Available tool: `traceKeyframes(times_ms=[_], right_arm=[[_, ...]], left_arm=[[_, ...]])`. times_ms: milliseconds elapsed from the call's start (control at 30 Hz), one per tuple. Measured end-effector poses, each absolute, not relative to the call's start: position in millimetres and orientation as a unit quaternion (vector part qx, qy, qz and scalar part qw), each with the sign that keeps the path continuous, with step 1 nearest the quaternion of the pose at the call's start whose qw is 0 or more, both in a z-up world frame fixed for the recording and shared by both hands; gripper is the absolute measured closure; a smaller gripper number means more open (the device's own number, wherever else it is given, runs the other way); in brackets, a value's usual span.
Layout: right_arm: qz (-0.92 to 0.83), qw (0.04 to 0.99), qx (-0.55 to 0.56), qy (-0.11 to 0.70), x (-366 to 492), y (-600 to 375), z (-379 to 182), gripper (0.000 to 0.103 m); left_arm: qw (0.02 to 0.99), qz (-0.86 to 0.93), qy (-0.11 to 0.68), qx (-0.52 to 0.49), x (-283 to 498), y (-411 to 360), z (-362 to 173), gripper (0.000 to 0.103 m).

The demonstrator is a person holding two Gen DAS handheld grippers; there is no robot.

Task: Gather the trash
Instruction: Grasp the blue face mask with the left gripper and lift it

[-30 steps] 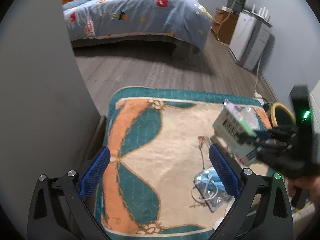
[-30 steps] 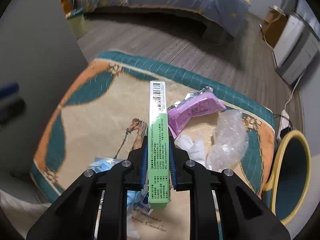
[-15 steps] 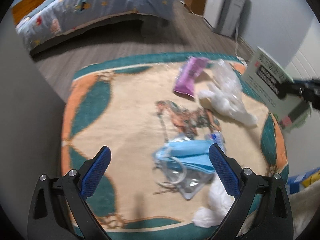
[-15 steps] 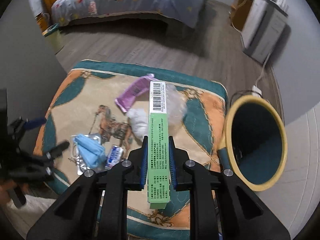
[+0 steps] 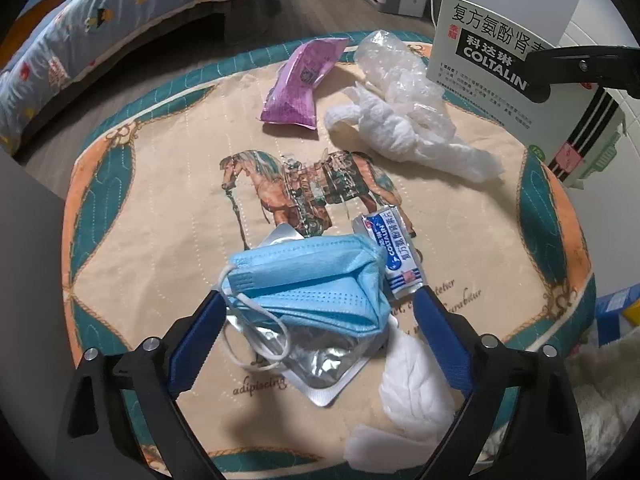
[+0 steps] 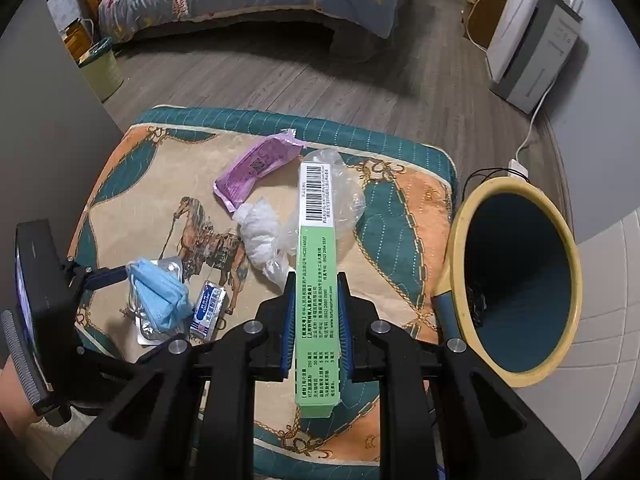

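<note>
On horse-print mat [image 5: 160, 216] (bedroom): left tool [image 5: 316, 312] closing round mask [image 5: 312, 280]; right tool [image 6: 316, 312] clamps box [image 6: 318, 280].

Green medicine box [image 6: 318, 280] upright, centre frame; blue face mask [image 5: 316, 280] crumpled lower centre over a foil blister pack [image 5: 320, 364]; purple wrapper [image 5: 300, 84] top.

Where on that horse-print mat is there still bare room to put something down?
The horse-print mat lies bare along its left side, beside the printed horse. Crowded: blue face mask with foil blister near; purple wrapper and crumpled clear plastic far.
</note>
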State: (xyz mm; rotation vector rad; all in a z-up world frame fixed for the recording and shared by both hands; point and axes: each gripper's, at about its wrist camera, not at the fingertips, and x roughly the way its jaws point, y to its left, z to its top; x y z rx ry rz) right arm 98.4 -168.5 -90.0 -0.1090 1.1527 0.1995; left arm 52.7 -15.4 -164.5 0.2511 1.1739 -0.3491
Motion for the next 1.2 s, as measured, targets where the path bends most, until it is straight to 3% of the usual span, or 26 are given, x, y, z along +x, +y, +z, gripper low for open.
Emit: traceKeyframes(times_ms=[333, 433, 500, 533, 567, 633, 1100, 1200], right_arm=[[0.098, 0.83, -0.062, 0.546, 103.4, -168.9, -93.8, 0.086], [0.098, 0.83, -0.062, 0.546, 103.4, -168.8, -93.4, 0.086], [0.099, 0.831, -0.062, 0.544, 103.3, -168.7, -91.7, 0.086], [0.099, 0.832, -0.062, 0.542, 103.2, -168.8, -90.8, 0.086], [0.099, 0.833, -0.061, 0.541, 103.2, -168.9, -89.8, 0.086], [0.1, 0.834, -0.06, 0.54, 102.9, -169.1, -88.5, 0.086], [0.094, 0.84, -0.034, 0.534, 105.3, -177.0, -80.9, 0.086], [0.092, 0.839, -0.035, 0.535, 108.4, -179.9, -83.2, 0.086]], left_arm=[[0.804, -0.159, 0.561, 0.117, 59.4, -11.6, -167.3, 0.044], [0.808, -0.158, 0.555, 0.119, 59.9, -9.5, -161.9, 0.066], [0.815, -0.154, 0.545, 0.123, 62.9, -9.7, -153.0, 0.069], [0.819, -0.154, 0.538, 0.124, 63.1, -9.5, -148.9, 0.074], [0.824, -0.154, 0.53, 0.128, 62.8, -9.3, -143.7, 0.086], [0.83, -0.154, 0.52, 0.13, 63.5, -9.6, -135.1, 0.095], [0.846, -0.153, 0.502, 0.092, 77.3, -3.2, -125.8, 0.098], [0.848, -0.158, 0.501, 0.072, 89.4, -2.5, -129.1, 0.071]])
